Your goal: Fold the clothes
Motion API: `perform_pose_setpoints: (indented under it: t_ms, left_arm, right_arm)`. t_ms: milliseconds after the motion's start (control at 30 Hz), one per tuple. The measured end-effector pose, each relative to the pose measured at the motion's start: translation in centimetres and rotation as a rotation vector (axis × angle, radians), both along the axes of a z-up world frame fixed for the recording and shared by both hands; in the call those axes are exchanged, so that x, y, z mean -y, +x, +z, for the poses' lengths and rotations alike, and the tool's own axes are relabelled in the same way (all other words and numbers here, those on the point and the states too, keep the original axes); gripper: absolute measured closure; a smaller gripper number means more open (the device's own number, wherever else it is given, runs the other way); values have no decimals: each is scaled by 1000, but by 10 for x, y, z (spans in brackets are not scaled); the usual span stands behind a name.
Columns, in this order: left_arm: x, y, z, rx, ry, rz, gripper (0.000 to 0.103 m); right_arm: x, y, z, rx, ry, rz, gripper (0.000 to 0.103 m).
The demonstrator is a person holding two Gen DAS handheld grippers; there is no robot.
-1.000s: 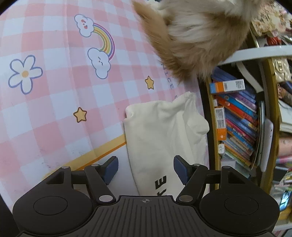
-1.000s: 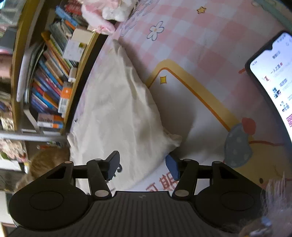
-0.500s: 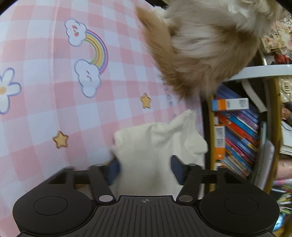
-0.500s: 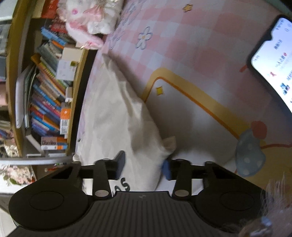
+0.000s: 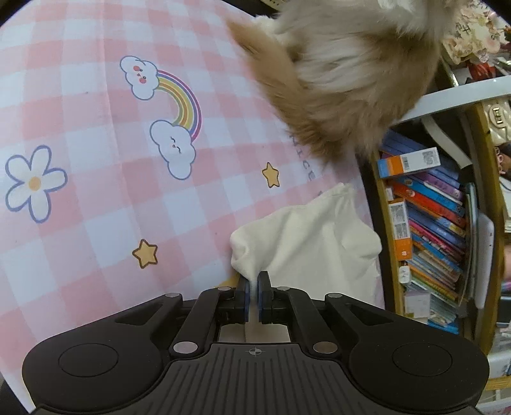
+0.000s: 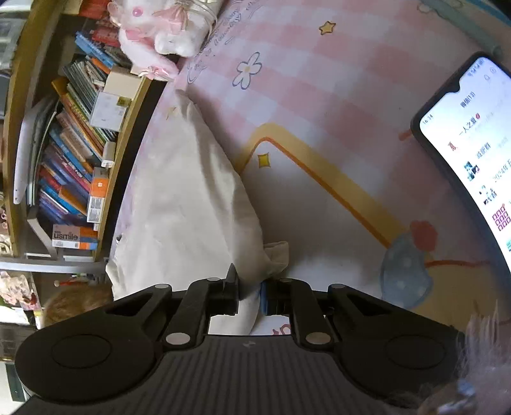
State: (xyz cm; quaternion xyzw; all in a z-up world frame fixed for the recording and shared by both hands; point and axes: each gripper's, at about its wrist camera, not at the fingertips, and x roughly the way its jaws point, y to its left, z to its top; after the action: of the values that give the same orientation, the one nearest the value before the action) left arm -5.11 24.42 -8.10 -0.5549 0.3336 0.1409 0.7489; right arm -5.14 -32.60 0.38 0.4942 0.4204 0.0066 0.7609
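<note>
Phone [image 6: 472, 153] in right view only, both grippers pinching cream garment [image 5: 313, 242]

A bed sheet [image 5: 95, 134], pink-checked with rainbow, flowers and stars, is carrying everything. A cream garment [image 6: 182, 204] is lying along the sheet's edge by the bookshelf. A furry animal [image 5: 345, 64] is sitting just beyond the garment, and a plush toy [image 6: 159, 28] is resting at its far end.

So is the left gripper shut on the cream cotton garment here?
Shut: the left gripper pinches a bunched corner of the cream cotton garment between nearly touching blue pads.
</note>
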Motion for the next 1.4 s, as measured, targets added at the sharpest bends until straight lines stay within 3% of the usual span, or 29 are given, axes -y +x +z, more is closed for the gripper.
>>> perform_pose_setpoints:
  t_ms: [167,200,300,433,600,767,1133,1400]
  left_arm:
    - [-2,-2,-5,1,-21,14,92]
    - [-2,-1,-6,5,-29,21,91]
    - [-3,-1,-8,17,-49,26,89]
    - [-4,-1,-10,23,-63,26,87]
    - [-4,0,-10,24,-67,27,86]
    - [-4,-1,-10,28,-75,33,85]
    - [-4,-1,-10,66,-106,43,68]
    - [-10,5,-8,91,-105,-29,59]
  right_arm:
    - [0,4,-11,-82,-51,16,85]
    - [-2,3,-8,-79,-91,22,80]
    - [-8,3,3,-71,-213,39,49]
    - [-16,4,21,-40,-418,55,35]
    - [-33,4,36,47,-588,125,25]
    - [-52,4,42,110,-676,211,22]
    - [-77,13,39,114,-695,310,14]
    - [-107,22,37,97,-735,352,8]
